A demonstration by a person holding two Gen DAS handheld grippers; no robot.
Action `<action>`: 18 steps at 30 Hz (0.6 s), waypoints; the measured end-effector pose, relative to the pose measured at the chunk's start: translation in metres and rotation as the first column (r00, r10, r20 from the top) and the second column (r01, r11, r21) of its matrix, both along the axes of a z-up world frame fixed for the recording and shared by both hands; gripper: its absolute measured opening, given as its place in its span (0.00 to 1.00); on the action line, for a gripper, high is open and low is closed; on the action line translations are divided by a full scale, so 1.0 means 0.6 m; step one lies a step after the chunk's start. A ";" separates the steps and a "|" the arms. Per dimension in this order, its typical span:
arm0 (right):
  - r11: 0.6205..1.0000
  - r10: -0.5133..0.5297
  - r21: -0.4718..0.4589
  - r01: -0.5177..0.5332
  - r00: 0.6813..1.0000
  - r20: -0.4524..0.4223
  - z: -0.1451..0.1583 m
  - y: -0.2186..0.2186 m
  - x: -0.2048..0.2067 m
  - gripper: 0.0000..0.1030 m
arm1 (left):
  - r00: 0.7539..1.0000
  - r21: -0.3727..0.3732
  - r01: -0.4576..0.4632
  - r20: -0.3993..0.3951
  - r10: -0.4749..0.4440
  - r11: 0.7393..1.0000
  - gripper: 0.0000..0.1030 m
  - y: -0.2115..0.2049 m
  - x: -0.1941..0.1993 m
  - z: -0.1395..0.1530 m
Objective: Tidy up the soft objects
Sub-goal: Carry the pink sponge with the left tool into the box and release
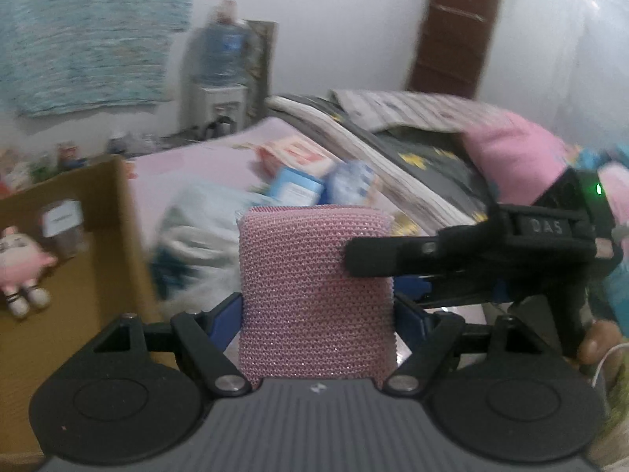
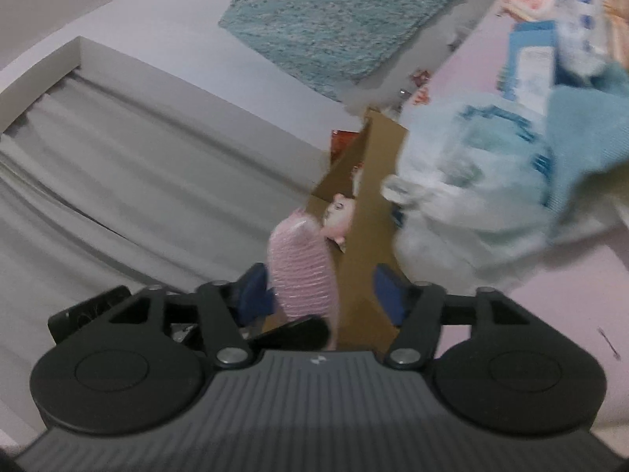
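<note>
**Pink sponge carried toward the cardboard box**

A pink mesh scouring sponge (image 1: 316, 291) is pinched between the blue pads of the left gripper (image 1: 317, 310), its flanks pressed in by both pads. It is held upright, long axis along the fingers and pointing away from the camera, one broad face turned to the lens. The right gripper (image 2: 320, 295) is spread and holds nothing; in the left view one of its fingers (image 1: 377, 255) is seen lying across the sponge's right edge, though contact cannot be confirmed. The step in hand is judged to be the transfer into the cardboard box (image 1: 98, 196), where a pink plush doll (image 1: 19, 263) already lies. A swing leftward over the box wall is called for next, followed by release.
</note>
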State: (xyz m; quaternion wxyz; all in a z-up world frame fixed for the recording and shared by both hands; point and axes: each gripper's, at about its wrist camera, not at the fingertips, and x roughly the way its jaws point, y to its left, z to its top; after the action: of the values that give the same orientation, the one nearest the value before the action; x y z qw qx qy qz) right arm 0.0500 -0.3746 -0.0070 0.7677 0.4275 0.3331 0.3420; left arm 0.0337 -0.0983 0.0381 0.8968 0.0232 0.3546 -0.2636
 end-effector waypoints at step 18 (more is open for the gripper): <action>0.995 -0.081 0.058 0.084 0.995 -0.059 -0.041 0.004 0.033 0.66 | 0.764 0.093 -0.474 -0.452 0.461 0.876 0.78 0.256 0.371 -0.095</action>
State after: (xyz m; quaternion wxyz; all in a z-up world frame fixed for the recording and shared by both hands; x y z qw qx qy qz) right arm 0.0698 -0.3720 -0.0314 0.7582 0.4733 0.3264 0.3075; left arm 0.2563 0.0555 -0.0189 0.8238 -0.1411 0.5480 -0.0347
